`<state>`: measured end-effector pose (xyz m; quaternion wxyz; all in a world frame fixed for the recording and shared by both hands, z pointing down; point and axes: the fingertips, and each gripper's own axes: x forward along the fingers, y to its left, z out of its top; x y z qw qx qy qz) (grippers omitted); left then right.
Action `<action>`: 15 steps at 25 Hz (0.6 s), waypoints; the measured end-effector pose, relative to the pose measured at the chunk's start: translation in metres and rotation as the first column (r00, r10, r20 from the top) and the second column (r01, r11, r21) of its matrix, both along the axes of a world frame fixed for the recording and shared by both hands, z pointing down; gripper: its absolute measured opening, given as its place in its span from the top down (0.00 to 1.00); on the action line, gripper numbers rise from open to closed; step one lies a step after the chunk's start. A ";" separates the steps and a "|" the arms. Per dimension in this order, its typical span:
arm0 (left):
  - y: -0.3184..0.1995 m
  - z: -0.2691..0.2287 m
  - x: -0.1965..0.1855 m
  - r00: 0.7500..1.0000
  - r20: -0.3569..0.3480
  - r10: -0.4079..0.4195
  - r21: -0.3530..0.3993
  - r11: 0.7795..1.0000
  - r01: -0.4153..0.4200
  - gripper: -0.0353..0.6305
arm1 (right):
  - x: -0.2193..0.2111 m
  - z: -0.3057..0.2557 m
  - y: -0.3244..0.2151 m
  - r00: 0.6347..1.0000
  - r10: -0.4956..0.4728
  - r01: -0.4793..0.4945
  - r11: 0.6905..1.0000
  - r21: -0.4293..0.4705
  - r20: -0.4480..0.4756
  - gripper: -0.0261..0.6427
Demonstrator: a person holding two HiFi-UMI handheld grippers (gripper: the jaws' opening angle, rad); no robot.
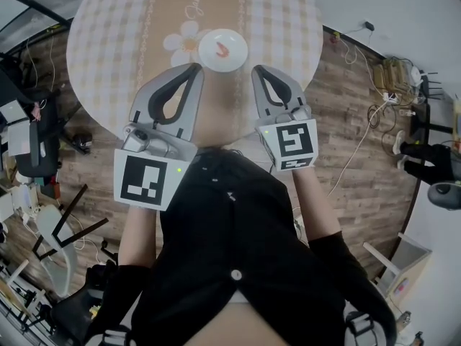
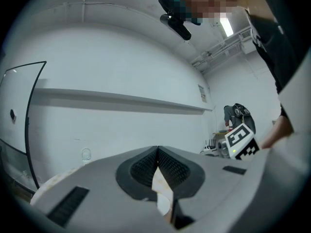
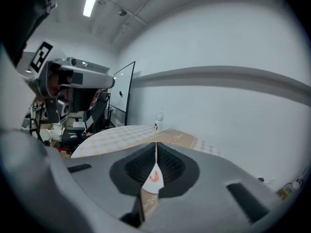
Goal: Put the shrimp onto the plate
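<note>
Your left tool (image 1: pixel 195 68) and right tool (image 1: pixel 258 70) are pressed together, empty, back from the tabletop (image 1: pixel 115 34), probably because the shrimp (image 1: pixel 224 47) already lies on the plate (image 1: pixel 208 55)

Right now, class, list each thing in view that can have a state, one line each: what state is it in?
shrimp: lying on the plate, not held.
plate: flat on the table, carrying the shrimp.
left tool: shut, empty, short of the plate.
right tool: shut, empty, short of the plate.
</note>
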<state>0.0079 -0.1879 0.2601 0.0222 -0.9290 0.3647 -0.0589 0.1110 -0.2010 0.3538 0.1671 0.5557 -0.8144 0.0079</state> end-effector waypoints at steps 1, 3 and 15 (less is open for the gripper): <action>0.001 -0.003 0.000 1.000 -0.002 0.002 0.008 1.000 -0.002 0.94 | 0.001 -0.008 0.002 1.000 0.006 -0.006 1.000 0.020 0.001 0.95; 0.002 -0.006 -0.001 1.000 0.000 0.005 0.020 1.000 -0.005 0.94 | 0.002 -0.024 0.006 1.000 0.013 -0.013 0.998 0.059 0.002 0.95; -0.001 -0.023 -0.022 0.998 0.033 -0.046 0.079 0.996 0.043 0.94 | -0.001 -0.068 0.023 0.999 -0.010 0.003 0.991 0.136 0.049 0.95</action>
